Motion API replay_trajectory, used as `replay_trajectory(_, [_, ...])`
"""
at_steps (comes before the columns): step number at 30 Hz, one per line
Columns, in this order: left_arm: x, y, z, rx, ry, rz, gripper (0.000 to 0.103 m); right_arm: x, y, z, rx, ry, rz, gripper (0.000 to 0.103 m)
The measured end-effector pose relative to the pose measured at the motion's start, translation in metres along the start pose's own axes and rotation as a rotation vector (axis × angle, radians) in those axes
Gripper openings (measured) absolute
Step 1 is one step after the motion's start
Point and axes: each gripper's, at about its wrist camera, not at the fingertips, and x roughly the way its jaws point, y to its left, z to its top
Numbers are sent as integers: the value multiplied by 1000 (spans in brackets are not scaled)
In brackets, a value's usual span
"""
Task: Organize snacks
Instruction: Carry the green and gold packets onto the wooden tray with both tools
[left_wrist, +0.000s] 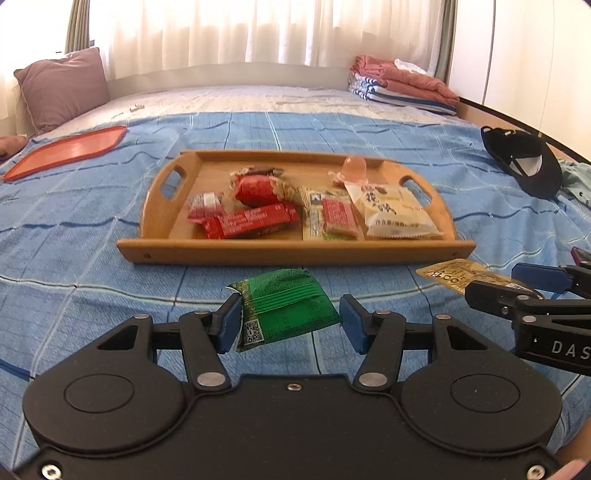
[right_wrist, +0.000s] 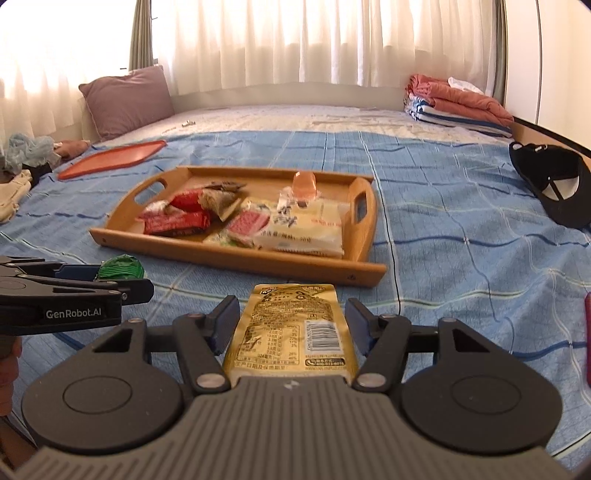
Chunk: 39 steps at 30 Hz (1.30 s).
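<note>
My left gripper (left_wrist: 290, 323) has its jaws clenched on a green snack packet (left_wrist: 284, 306), lifted clear of the blue checked bedspread (left_wrist: 92, 258). My right gripper (right_wrist: 290, 326) grasps a gold snack packet (right_wrist: 291, 328). Both hang just short of the wooden tray (left_wrist: 295, 251) already loaded with snacks

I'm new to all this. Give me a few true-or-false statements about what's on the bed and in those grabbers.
1. The wooden tray holds several snacks. True.
2. The left hand-held gripper holds a red packet. False: a green packet.
3. The right hand-held gripper holds a yellow packet. True.
4. The black cap lies in the tray. False: it lies on the blanket, right of the tray.
5. The orange lid lies left of the tray. True.
</note>
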Motion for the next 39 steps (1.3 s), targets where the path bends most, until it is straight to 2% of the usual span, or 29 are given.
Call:
replay_trajectory(11, [-12, 5, 12, 1, -23, -8, 54, -11, 3, 14, -1, -31, 14, 65])
replay_trajectory(21, [-8, 27, 56, -41, -37, 2, 54, -11, 1, 58, 10, -100, 21, 65])
replay_trajectory(32, [26, 43, 112, -65, 4, 24, 54, 26, -6, 105, 57, -101, 52, 65])
replay_trajectory(39, [66, 51, 137, -98, 29, 38, 54, 59, -7, 125, 83, -87, 80, 65])
